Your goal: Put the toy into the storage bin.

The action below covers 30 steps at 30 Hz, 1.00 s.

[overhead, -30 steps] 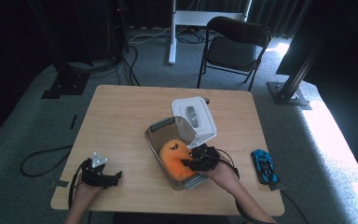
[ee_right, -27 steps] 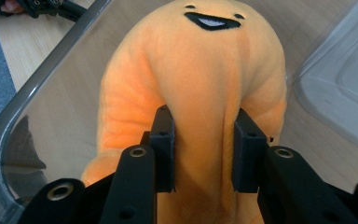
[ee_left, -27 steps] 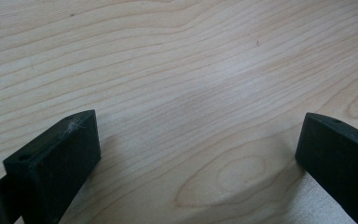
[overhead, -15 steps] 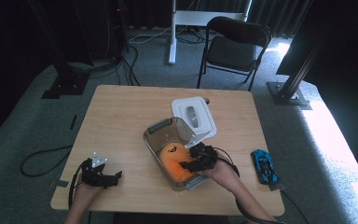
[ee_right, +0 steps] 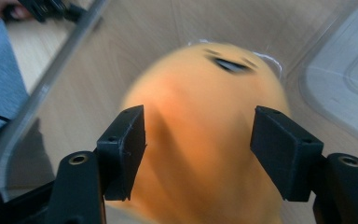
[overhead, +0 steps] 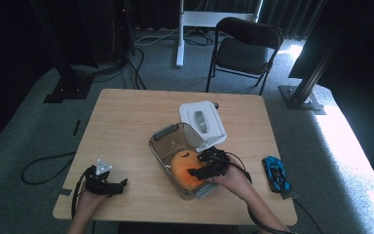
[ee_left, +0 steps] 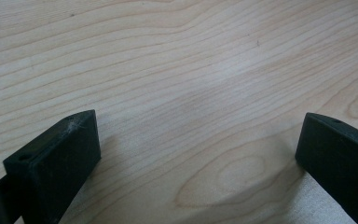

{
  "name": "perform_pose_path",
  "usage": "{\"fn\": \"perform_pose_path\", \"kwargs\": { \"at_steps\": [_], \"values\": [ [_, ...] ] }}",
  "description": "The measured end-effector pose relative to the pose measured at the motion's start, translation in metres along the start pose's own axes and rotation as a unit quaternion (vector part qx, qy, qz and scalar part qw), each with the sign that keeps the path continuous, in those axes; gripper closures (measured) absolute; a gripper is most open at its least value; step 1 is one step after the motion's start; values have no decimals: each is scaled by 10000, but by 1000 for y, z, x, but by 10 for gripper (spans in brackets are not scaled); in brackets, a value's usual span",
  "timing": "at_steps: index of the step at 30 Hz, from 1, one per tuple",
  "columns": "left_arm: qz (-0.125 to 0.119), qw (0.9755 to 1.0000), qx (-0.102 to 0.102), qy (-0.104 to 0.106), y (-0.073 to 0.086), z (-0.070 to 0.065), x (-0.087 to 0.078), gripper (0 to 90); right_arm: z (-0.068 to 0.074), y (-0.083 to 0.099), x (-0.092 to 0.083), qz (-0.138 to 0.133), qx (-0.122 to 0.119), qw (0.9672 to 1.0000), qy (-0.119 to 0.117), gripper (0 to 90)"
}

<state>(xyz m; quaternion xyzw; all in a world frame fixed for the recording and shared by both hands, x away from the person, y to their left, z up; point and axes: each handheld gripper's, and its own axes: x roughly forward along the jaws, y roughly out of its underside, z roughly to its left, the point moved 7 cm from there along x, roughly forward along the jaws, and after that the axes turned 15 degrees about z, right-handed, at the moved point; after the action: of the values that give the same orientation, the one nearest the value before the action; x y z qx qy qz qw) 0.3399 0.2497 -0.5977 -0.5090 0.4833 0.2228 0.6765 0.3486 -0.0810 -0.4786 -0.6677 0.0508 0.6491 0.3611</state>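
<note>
Two hand-held grippers are working at the table (overhead: 126, 117), and the clear plastic box (overhead: 163, 146) near its middle is serving as the landmark. Nearest the person, well to the box's left, the left hand-held gripper (overhead: 108, 183) is resting on bare wood with its jaws standing wide apart and nothing between them. At the box's near right corner the right hand-held gripper (overhead: 200, 168) is reaching in over the rim; its jaws have just been opening and are now flanking the orange plush toy (overhead: 184, 168) without pressing on it. That toy is lying inside the box. Right of the box a blue toy car (overhead: 275, 173) is sitting near the table edge. Beyond the box, touching its far side, the white lid (overhead: 202, 121) is lying flat
</note>
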Motion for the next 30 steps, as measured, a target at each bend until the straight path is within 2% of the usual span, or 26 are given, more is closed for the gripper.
{"fn": "perform_pose_path", "kwargs": {
  "at_steps": [3,15,25,30],
  "values": [
    [2,10000,0,5,0,0,0,3,-2,0,-6,-55,-9,10000,66,295],
    [0,10000,-7,8,0,0,0,2,-10,6,-25,-370,181,9991,-27,226],
    [1,10000,-7,7,0,0,0,3,-20,14,-44,-696,402,9968,-35,188],
    [1,10000,-7,9,0,0,0,2,-27,19,-51,-809,520,9953,81,167]
  ]
}}
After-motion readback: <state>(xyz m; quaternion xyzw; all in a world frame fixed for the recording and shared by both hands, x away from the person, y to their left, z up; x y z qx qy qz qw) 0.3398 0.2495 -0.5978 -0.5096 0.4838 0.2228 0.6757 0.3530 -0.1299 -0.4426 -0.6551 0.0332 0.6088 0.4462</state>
